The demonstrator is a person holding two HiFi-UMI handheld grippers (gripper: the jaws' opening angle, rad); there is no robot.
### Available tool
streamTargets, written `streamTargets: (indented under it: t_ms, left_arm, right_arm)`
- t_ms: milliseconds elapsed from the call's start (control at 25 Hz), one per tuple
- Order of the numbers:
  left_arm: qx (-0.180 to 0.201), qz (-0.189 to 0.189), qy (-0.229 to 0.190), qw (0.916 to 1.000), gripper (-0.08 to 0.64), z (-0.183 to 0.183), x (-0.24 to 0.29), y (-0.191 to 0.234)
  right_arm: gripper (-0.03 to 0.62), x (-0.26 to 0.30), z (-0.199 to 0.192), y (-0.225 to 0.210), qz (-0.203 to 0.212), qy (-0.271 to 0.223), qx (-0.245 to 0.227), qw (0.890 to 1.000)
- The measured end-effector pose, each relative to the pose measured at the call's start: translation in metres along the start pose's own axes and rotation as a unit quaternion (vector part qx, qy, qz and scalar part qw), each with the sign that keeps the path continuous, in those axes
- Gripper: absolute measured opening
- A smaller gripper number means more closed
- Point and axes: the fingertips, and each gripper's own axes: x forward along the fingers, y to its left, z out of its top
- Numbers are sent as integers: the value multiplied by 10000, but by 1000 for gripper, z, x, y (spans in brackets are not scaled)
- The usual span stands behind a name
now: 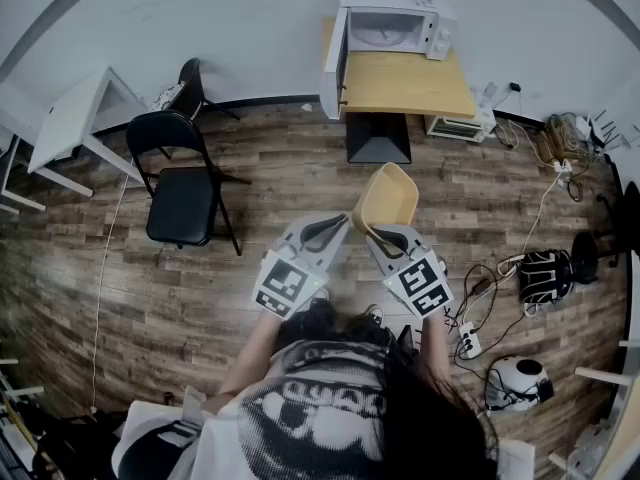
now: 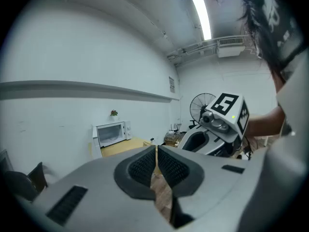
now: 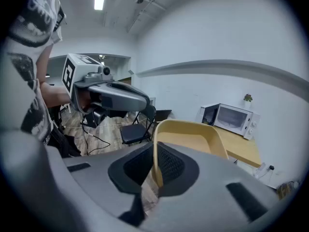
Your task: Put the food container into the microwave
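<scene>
A yellow food container (image 1: 388, 198) hangs in the air in front of me, gripped by its near rim. My right gripper (image 1: 370, 236) is shut on that rim; in the right gripper view the container (image 3: 193, 137) rises from between the jaws. My left gripper (image 1: 338, 226) is beside it, shut with nothing between its jaws, and the left gripper view shows its pads (image 2: 145, 166) pressed together. The white microwave (image 1: 392, 25) stands at the far end of a wooden table (image 1: 405, 86) against the wall, with its door (image 1: 335, 63) swung open to the left.
A black folding chair (image 1: 180, 188) stands to the left and a white table (image 1: 75, 118) beyond it. Cables, a power strip (image 1: 468, 341) and black-and-white gear (image 1: 540, 273) lie on the wood floor to the right. A white toaster oven (image 1: 458, 125) sits under the table's right end.
</scene>
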Motion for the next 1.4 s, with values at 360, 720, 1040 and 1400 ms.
streamTargets:
  t_ms: [360, 720, 1040, 1400]
  left_arm:
    - [43, -6, 50, 10000, 12, 7, 24, -16]
    - [56, 50, -12, 10000, 12, 17, 64, -56]
    - [-23, 237, 24, 9997, 12, 16, 87, -91]
    - [42, 227, 233, 9995, 12, 14, 97, -98]
  right_arm:
    - [26, -18, -12, -23, -75, -87, 85, 9999]
    - [28, -59, -46, -49, -27, -56, 43, 10000]
    - [27, -91, -78, -65, 85, -29, -6, 10000]
    - [27, -92, -87, -79, 106, -144, 164, 9997]
